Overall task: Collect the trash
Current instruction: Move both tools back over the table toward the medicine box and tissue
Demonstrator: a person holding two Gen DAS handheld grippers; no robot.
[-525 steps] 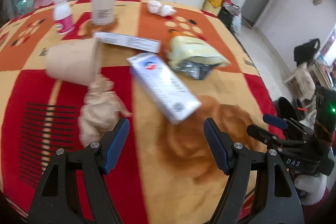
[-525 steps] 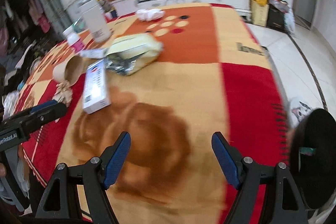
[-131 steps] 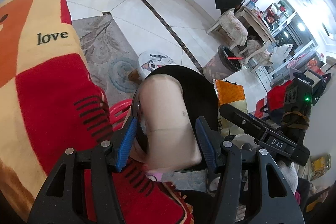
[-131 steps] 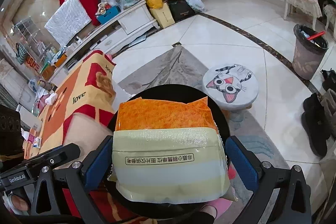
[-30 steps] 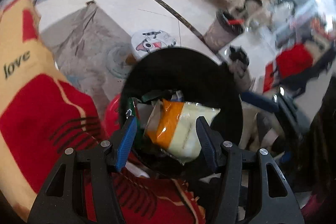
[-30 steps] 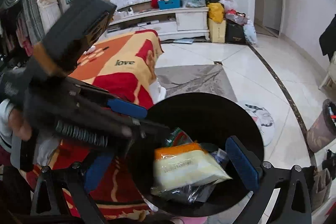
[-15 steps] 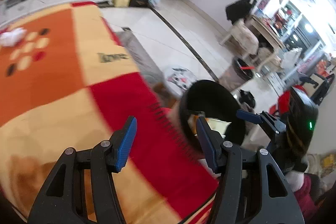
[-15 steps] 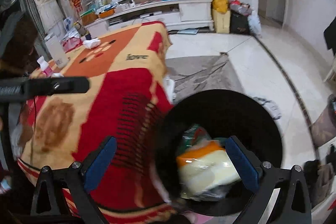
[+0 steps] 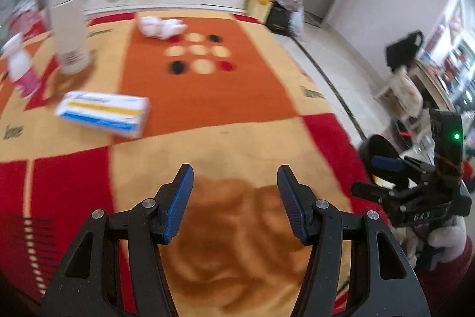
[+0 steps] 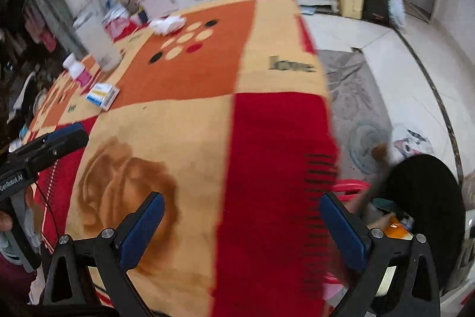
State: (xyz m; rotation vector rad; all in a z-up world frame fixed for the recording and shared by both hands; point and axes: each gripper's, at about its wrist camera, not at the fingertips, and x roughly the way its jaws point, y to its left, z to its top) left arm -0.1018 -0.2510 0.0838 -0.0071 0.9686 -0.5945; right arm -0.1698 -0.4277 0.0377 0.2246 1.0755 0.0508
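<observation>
at the bottom of the left wrist view, the left gripper (image 9: 234,202) hangs over the patterned blanket (image 9: 267,121), jaws parted and empty. in the right wrist view the right gripper (image 10: 242,229) is spread wide, grasping nothing, with the black bin (image 10: 427,198) at lower right. further up at mid left lies a white, blue and yellow carton (image 9: 102,113), probably light, stiff cardboard, best pinched across its narrow sides. at upper centre sits crumpled white tissue (image 9: 161,25), soft and weightless; grab its bulk.
</observation>
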